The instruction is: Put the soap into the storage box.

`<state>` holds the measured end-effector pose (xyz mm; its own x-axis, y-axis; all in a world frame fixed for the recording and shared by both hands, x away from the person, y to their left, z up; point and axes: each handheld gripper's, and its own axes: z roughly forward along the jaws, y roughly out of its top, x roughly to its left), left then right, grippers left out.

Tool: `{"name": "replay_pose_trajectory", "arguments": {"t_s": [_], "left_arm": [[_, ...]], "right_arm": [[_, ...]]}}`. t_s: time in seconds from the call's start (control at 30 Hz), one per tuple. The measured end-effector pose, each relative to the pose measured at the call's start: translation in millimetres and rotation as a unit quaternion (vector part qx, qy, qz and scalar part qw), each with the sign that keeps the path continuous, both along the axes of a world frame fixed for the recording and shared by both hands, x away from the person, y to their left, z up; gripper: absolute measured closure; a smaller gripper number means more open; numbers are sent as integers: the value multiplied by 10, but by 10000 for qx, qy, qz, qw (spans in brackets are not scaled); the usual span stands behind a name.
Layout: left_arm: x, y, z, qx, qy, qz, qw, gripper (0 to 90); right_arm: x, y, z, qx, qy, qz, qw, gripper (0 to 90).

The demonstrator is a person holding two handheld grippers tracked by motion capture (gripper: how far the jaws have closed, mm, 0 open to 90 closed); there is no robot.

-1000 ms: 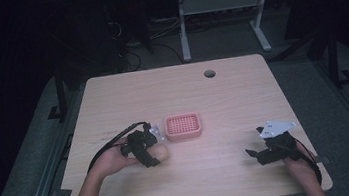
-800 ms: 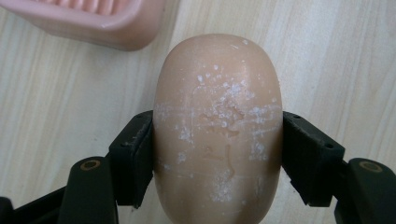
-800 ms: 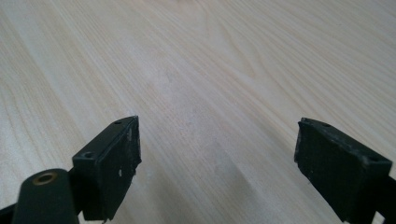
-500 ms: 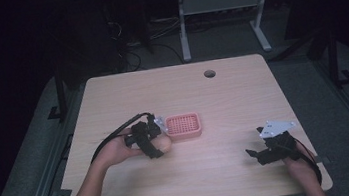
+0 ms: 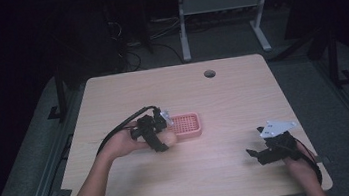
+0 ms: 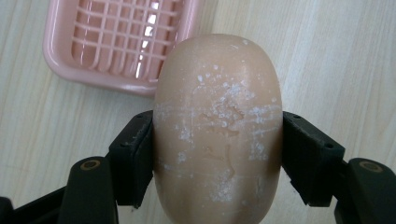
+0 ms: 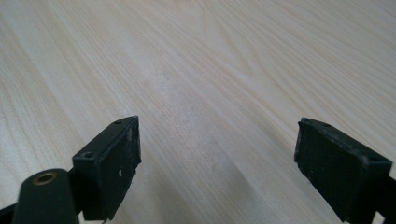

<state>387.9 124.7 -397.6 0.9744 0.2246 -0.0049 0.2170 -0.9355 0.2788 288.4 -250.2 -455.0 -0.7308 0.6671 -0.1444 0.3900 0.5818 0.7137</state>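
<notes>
My left gripper (image 5: 161, 141) is shut on a tan oval bar of soap (image 6: 217, 126), whose surface carries white flecks. In the high view the soap (image 5: 168, 139) hangs just left of a pink slatted soap dish (image 5: 186, 125) on the wooden table (image 5: 213, 98). The left gripper view shows that dish (image 6: 116, 44) beyond the soap, at upper left. My right gripper (image 5: 259, 154) rests near the table's front right corner, open, with bare wood between its jaws. Its black pads (image 7: 119, 163) stand wide apart.
A round cable hole (image 5: 209, 73) sits near the table's far edge. A black cable (image 5: 116, 130) loops from the left gripper across the table. Beyond the table stand a metal desk frame (image 5: 223, 16) and dark floor with cables.
My left gripper has carried the soap to the right and a little farther away, up to the pink dish's left end. The right gripper has stayed still.
</notes>
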Motion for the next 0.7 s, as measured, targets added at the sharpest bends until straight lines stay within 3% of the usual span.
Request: {"name": "replay_pose_trajectory", "arguments": {"t_s": [0.7], "left_arm": [[173, -206, 150, -30, -91, -94, 9999, 321]], "right_arm": [[1, -12, 5, 7, -22, 3, 10000, 140]]}}
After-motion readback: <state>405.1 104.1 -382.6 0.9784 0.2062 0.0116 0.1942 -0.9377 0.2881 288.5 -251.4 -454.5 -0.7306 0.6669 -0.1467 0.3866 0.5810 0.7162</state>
